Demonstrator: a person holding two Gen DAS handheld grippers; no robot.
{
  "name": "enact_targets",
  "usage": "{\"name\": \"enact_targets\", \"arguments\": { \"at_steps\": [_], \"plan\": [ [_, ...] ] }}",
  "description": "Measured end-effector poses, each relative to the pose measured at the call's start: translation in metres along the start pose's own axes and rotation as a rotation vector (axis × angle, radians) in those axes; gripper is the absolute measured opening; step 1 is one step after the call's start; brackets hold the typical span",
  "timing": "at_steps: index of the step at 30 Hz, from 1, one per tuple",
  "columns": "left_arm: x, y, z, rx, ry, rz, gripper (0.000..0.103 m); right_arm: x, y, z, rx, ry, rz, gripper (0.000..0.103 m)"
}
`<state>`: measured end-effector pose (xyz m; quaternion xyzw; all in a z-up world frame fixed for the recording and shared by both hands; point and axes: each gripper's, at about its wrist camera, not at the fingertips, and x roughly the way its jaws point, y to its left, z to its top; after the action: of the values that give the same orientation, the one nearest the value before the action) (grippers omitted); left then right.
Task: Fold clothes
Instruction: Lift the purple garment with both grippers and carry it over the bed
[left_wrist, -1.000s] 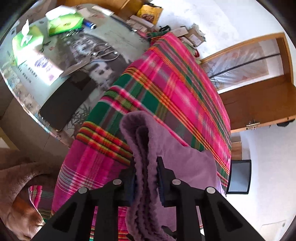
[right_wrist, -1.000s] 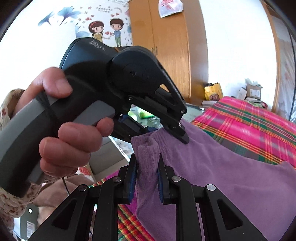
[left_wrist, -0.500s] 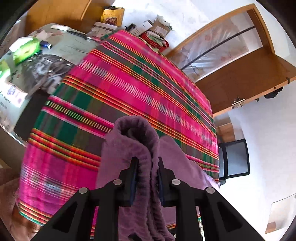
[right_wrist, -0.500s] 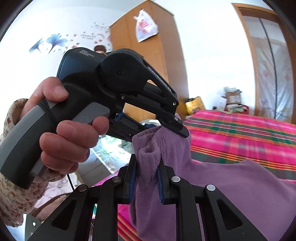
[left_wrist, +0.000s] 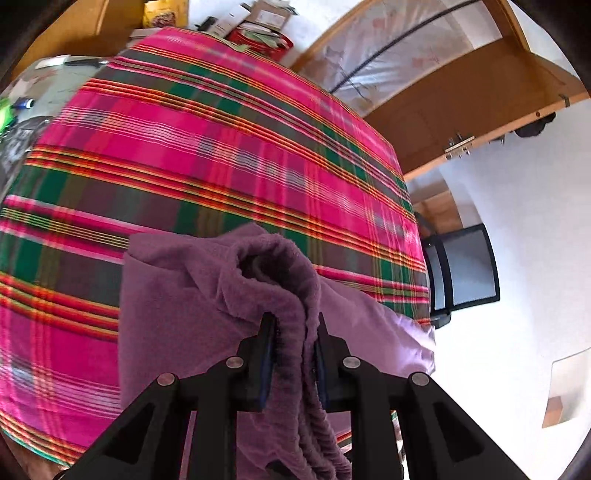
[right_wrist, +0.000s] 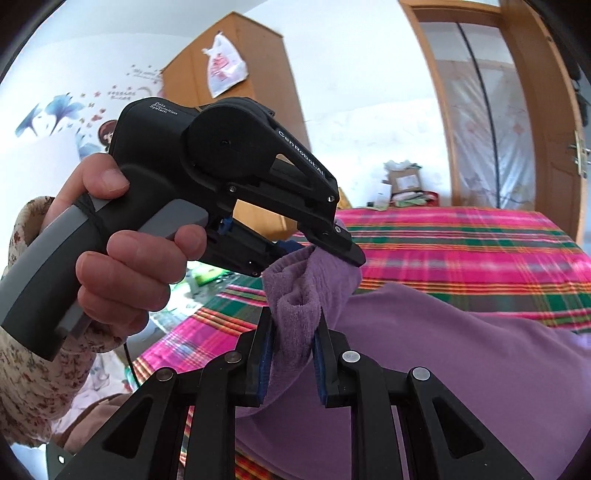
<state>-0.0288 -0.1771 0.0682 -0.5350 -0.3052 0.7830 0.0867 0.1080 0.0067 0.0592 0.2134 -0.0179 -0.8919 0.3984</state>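
Now both tools are clamped on bunched purple fleece, jaws no wider or narrower than a second back. Left tool (left_wrist: 291, 354) pinches a thick ribbed roll of the purple garment (left_wrist: 177, 295); right tool (right_wrist: 293, 339) pinches a similar fuzzy wad of the same garment (right_wrist: 461, 354). The two grip points sit nearly touching: in the right wrist view the left tool (right_wrist: 343, 251) bites the cloth right above the right tool's jaws, with the person's left hand (right_wrist: 125, 258) round its handle and a floral sleeve (right_wrist: 33, 362) behind.

What changed: a second ago the left view showed the glass desk with tissue packs and scissors off to one side; now the plaid bed cover (left_wrist: 221, 155) fills the view, and only a sliver of that desk (left_wrist: 37, 96) shows at the frame edge. More of the garment lies spread on the cover than before. Both held corners have swung across over the bed together. Judgement: a fold carry in progress, the gathered edge being brought over the body of the garment, not yet laid down.

Orientation: the garment's held end is up at the tools, the rest drapes down and away onto the bed cover. Long axis seems to run from the grip toward the right of the right wrist view, out of frame. Far end hidden.

Further off: wooden wardrobe (right_wrist: 236, 74), door (left_wrist: 461, 122).
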Motion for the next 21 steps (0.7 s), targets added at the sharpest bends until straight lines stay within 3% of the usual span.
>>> {"name": "enact_targets", "arguments": {
  "at_steps": [21],
  "plan": [
    [0.079,-0.050,-0.015,0.078,0.146,0.078,0.021,0.002,-0.073,-0.040,0.121,0.042,-0.080,0.020]
  ]
}}
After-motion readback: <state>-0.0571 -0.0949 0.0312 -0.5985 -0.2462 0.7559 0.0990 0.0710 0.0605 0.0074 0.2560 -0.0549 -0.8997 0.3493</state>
